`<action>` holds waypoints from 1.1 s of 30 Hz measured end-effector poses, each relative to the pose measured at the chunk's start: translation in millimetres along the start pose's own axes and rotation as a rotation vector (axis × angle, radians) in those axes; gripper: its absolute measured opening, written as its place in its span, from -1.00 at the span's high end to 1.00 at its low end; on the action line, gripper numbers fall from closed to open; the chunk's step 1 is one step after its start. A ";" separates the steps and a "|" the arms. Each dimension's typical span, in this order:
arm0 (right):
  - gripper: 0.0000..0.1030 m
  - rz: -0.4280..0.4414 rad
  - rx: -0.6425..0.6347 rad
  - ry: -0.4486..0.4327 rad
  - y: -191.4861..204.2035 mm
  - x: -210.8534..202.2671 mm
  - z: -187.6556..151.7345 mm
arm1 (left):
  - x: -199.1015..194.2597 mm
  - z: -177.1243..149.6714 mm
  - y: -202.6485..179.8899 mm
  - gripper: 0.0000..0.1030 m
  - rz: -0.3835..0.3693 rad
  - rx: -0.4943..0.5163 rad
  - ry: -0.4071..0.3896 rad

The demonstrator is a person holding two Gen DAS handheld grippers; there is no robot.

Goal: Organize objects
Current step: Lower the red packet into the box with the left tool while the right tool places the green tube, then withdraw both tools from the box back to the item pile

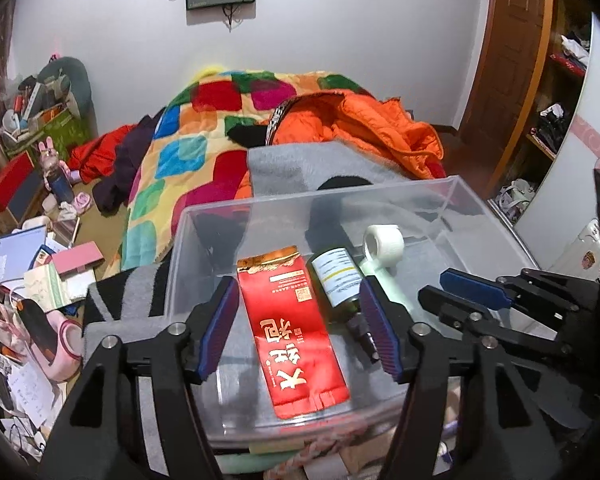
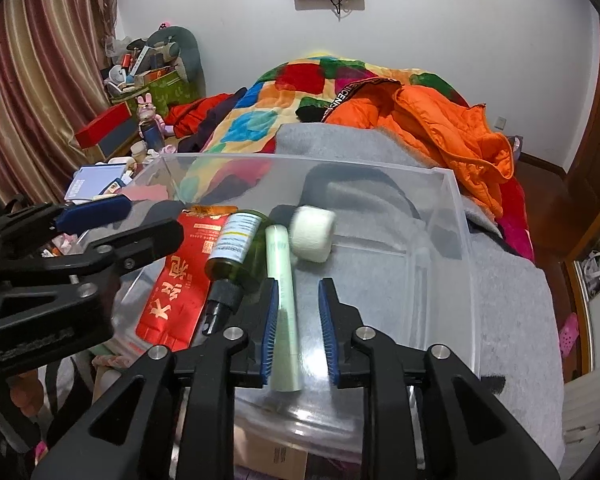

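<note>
I am holding my left tongs (image 1: 300,328) over the near end of a clear plastic bin (image 1: 420,192), pointing down into it. The pads are standing spread, pinching nothing. A red packet (image 1: 292,328) is lying flat on the bin floor in the gap between them, touching neither pad. A green spray bottle (image 1: 340,280) is lying just beside the packet, its black nozzle reaching under my right-hand pad.

My right tongs (image 2: 298,328) are hanging over the same bin, just to the right of the left ones. Their pads are sitting only a little apart. A pale green tube (image 2: 282,280) is lying on the bin floor along the inside of the left-hand pad; I cannot tell whether that pad is touching it, and the other pad is clear of it, so nothing is being pinched.

Just beyond the tube's far end, a white roll of tape (image 2: 313,233) is resting on its side. Past the bin, a grey blanket (image 2: 500,300), an orange jacket (image 2: 440,128) and a patchwork quilt (image 2: 260,120) are lying in a heap.
</note>
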State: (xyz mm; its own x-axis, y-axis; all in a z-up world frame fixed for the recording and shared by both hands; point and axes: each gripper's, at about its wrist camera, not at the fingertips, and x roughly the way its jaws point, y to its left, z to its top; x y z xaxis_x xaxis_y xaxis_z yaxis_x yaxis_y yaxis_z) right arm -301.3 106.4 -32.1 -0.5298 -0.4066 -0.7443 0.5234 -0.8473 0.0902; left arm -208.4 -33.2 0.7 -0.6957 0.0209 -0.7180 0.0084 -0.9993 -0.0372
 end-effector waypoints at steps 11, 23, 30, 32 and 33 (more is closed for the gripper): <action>0.00 -0.004 0.000 -0.091 -3.9 -46.7 -9.9 | -47.8 -18.5 -3.0 -0.34 0.017 0.014 -0.071; -0.03 -0.061 -0.021 -0.129 -16.2 -88.0 -53.6 | -60.5 -69.3 -5.3 -0.45 0.016 -0.002 -0.037; -0.03 -0.074 0.032 -0.070 -37.1 -84.8 -83.6 | -49.5 -103.7 -7.7 -0.46 0.015 -0.024 0.027; -0.03 -0.075 0.040 -0.050 -40.1 -82.7 -91.8 | -49.2 -109.3 -6.6 -0.46 0.014 -0.031 0.033; -0.03 -0.075 0.045 -0.040 -42.0 -81.0 -95.6 | -49.0 -112.7 -6.5 -0.46 0.011 -0.034 0.035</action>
State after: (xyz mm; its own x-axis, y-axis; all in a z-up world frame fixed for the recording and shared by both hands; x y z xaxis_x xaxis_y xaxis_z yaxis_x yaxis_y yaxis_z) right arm -216.6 207.6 -38.9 -0.5932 -0.3535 -0.7233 0.4508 -0.8902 0.0654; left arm -93.5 -24.1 -42.2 -0.6701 0.0112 -0.7421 0.0409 -0.9978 -0.0520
